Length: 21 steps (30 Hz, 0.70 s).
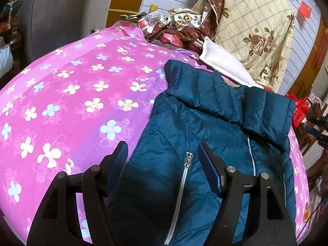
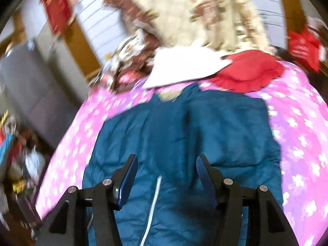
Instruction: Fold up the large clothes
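Observation:
A dark teal puffer jacket (image 1: 205, 127) lies on a bed with a pink flowered sheet (image 1: 67, 94). A sleeve is folded across its upper part and a silver zipper (image 1: 182, 186) runs down its front. My left gripper (image 1: 163, 151) is open and empty, its jaws apart just above the jacket near the zipper top. In the blurred right wrist view the same jacket (image 2: 184, 135) fills the middle. My right gripper (image 2: 166, 164) is open and empty above it, with a pale zipper line (image 2: 152, 207) between the jaws.
A cream rose-print quilt (image 1: 252, 26) and brown patterned bedding (image 1: 180, 26) are piled at the head of the bed. A white pillow (image 1: 223, 65) lies beside the jacket's top. A red cushion (image 2: 250, 73) lies behind the jacket. Furniture and clutter stand past the bed's edges.

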Motion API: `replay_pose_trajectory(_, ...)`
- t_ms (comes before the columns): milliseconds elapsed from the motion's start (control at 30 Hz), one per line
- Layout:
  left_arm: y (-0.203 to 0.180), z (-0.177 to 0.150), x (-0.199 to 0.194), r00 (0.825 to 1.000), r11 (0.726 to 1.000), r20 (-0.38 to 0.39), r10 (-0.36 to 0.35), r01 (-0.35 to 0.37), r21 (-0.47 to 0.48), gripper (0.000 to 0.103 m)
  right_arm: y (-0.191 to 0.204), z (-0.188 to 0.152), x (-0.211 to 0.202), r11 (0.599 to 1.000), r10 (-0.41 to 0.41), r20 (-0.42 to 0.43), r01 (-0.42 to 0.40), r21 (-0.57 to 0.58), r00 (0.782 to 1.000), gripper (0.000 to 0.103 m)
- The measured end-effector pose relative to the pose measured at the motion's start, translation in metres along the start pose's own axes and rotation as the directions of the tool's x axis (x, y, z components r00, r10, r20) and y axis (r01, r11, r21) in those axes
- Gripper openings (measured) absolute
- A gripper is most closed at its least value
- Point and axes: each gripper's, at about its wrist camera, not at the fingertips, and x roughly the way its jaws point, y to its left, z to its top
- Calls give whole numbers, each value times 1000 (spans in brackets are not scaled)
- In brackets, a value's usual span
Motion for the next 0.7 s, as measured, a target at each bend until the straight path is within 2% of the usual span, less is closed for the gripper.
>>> replay_pose_trajectory(67,3,0,4,1000,1000,-15,-4,3,-12,71,-14,3,9,998,-20,-11,20,60,1000,57)
replay_pose_trajectory(133,6,0,7,1000,1000,-27,-7,6,-24,71,-24,3,29,992,-60,-49,65,106,997,50)
replay_pose_trajectory(267,11,0,12,999,999,-38,-10,8,-43,70,-28,8,64,986,-117,-111,129,109,987,49)
replay_pose_trajectory(433,10,-1,17,999,999,-44,7,-9,-31,70,5,20,117,988,20,-186,10,156,982,49)
replay_pose_trajectory(533,9,0,21,999,1000,-51,7,-8,-20,71,44,25,148,987,108,-238,-76,139,965,49)
replay_pose_trajectory(633,7,1,24,999,1000,-50,20,-21,-3,71,92,26,160,984,178,-269,-172,48,946,49)
replay_pose_trajectory(700,8,3,25,998,1000,-54,17,-18,-5,70,114,26,155,980,183,-269,-196,-25,946,49)
